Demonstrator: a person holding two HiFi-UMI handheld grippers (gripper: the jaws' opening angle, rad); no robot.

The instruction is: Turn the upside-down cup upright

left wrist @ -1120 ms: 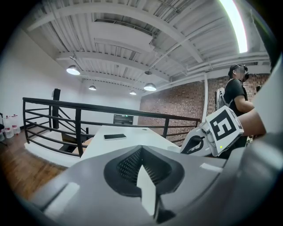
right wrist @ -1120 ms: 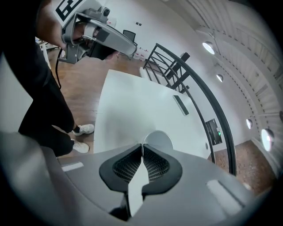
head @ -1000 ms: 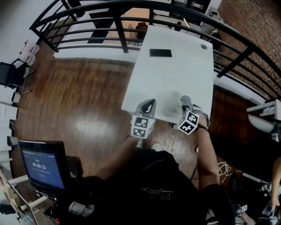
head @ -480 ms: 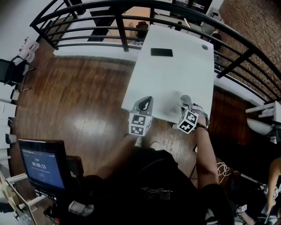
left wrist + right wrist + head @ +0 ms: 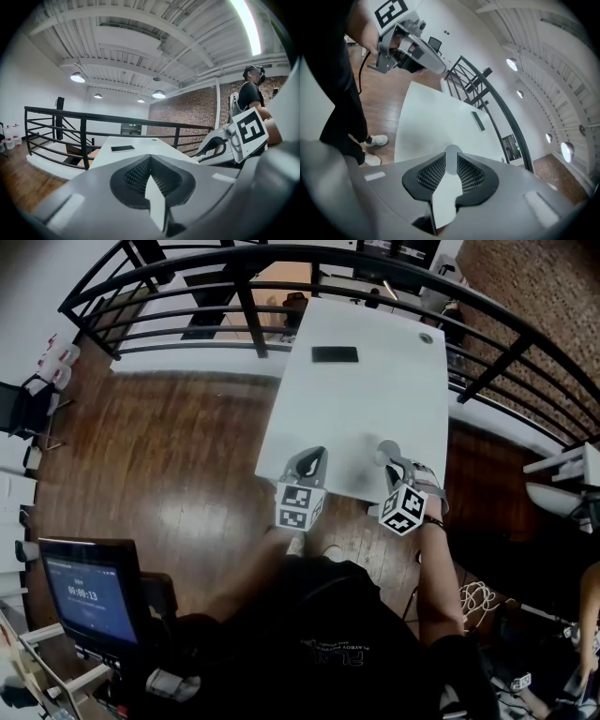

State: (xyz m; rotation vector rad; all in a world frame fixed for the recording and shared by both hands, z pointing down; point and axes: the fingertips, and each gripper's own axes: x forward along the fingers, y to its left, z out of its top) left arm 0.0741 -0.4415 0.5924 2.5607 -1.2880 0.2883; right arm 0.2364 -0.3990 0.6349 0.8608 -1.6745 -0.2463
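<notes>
- At right gripper (image 5: 452, 160): just been opening, now wide, gripping nothing; grey cup (image 5: 452, 151) between the fingertips, on table (image 5: 375, 381) near its front edge.
- At left gripper (image 5: 150, 158): closed together, empty, level over that same edge.

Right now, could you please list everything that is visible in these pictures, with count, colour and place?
table: one, white, centre, beside the railing
phone: one, black, on the table's far end
cup: one, pale grey, at the table's near edge, orientation unclear
railing: one, black, around the table's far side
screen: one, blue, lower left
left gripper: one, grey, jaws together, empty
right gripper: one, grey, jaws have just been opening, apart, cup between their tips
</notes>
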